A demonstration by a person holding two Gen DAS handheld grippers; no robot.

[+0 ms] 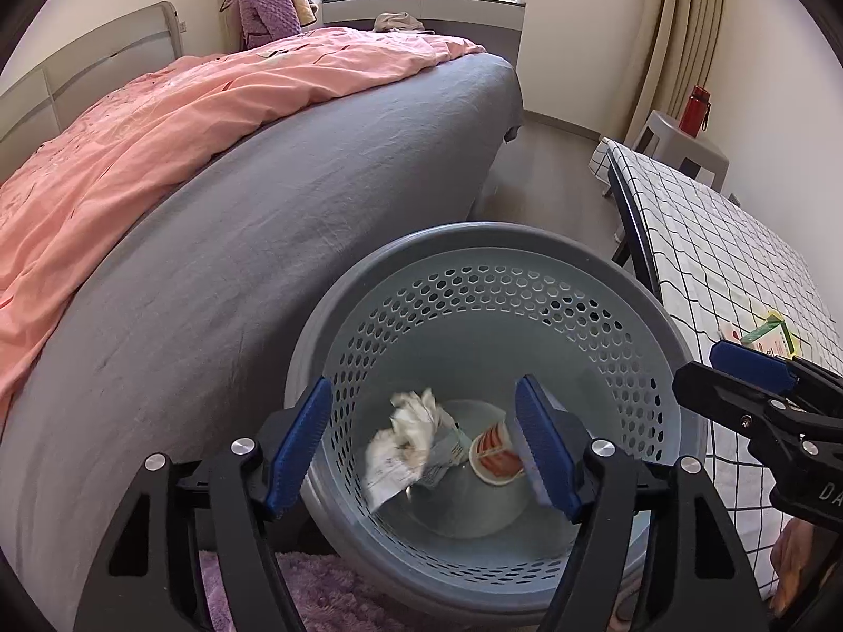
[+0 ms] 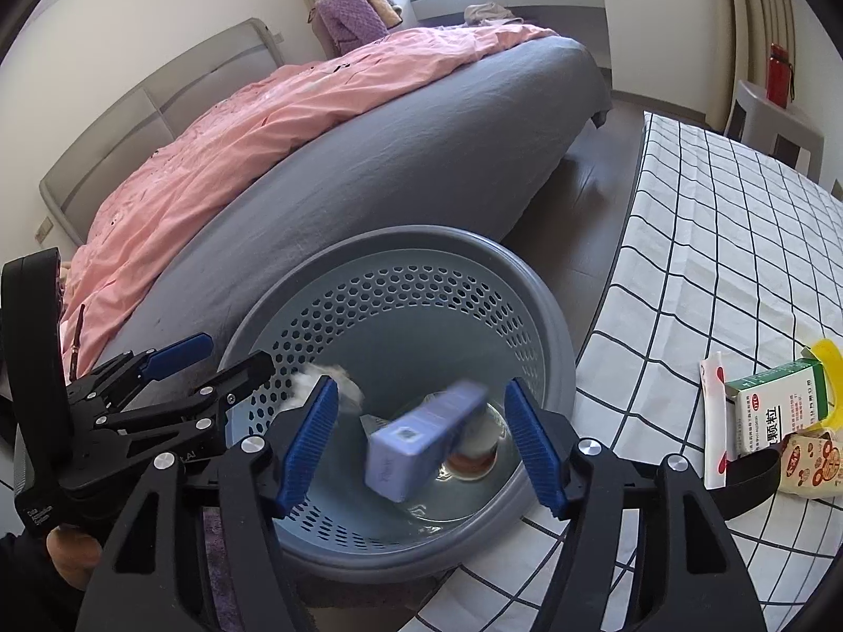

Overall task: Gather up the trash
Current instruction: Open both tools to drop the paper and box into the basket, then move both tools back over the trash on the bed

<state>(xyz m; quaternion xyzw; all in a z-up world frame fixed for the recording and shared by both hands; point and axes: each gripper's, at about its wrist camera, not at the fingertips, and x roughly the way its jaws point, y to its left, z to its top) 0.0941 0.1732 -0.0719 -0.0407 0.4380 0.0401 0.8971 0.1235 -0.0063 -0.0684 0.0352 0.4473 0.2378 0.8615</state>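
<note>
Your right gripper (image 2: 421, 442) hangs open over the bin (image 2: 553, 353), a light, stiff blue box (image 2: 421, 437) loose between its jaws, while your left gripper (image 1: 421, 447) gapes above soft crumpled paper (image 1: 405, 432); pinch remaining cartons across flat faces.

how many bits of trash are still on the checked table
4 that show: a green-and-white box, a yellow piece behind it, a long white-and-red wrapper to its left, and a tan printed packet in front. More may lie past the frame's edge.
</note>
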